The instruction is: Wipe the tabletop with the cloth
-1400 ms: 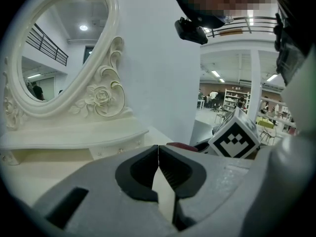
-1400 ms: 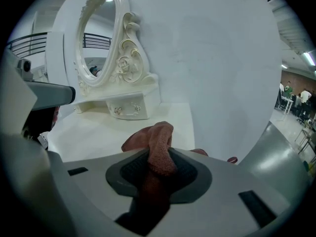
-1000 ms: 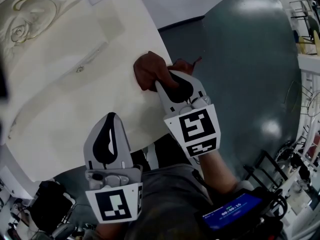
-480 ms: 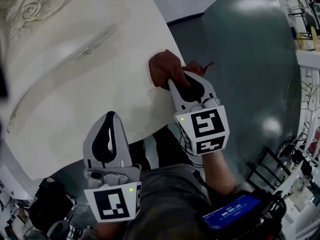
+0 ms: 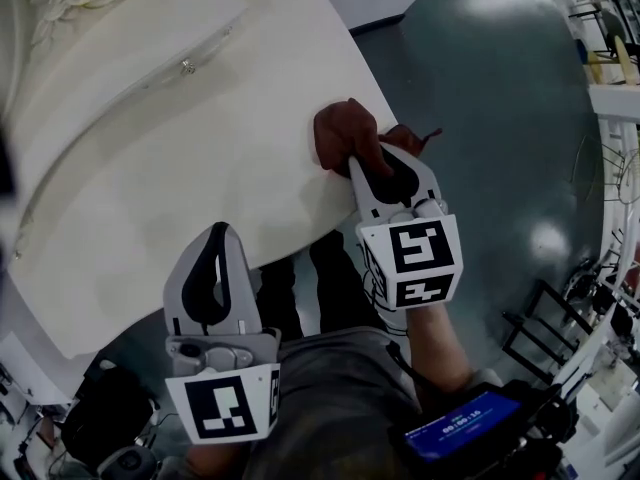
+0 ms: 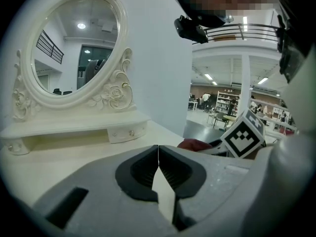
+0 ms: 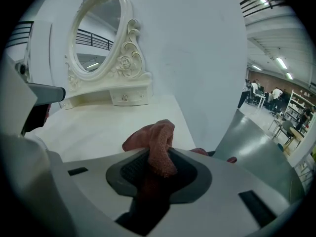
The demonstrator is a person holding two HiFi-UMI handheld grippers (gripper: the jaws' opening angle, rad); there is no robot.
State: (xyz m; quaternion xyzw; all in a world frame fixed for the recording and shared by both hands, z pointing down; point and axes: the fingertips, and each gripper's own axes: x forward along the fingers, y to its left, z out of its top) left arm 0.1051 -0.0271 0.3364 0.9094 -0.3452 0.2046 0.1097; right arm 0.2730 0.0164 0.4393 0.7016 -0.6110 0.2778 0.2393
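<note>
The right tool point(image 7: 158, 154) has its jaws closed on the reddish-brown cloth point(image 5: 345, 133): one fold of it is pressed between the two dark pads, and the rest is bunched up just in front of the tips. The cloth lies on the white bench point(image 5: 200, 188), near its right edge, and a small part of it hangs over that edge, above the dark green floor point(image 5: 500, 118). The left tool point(image 6: 158, 147) has its jaws together, tip against tip, with nothing between them. In the head view it is at the near edge of the bench, to the left of the right tool and well apart from the cloth; whether it touches the bench I cannot tell. At the far side of the bench stands an oval mirror point(image 6: 74, 48) in a carved white frame, and under it there is a small drawer point(image 6: 123, 131) with two knobs.
</note>
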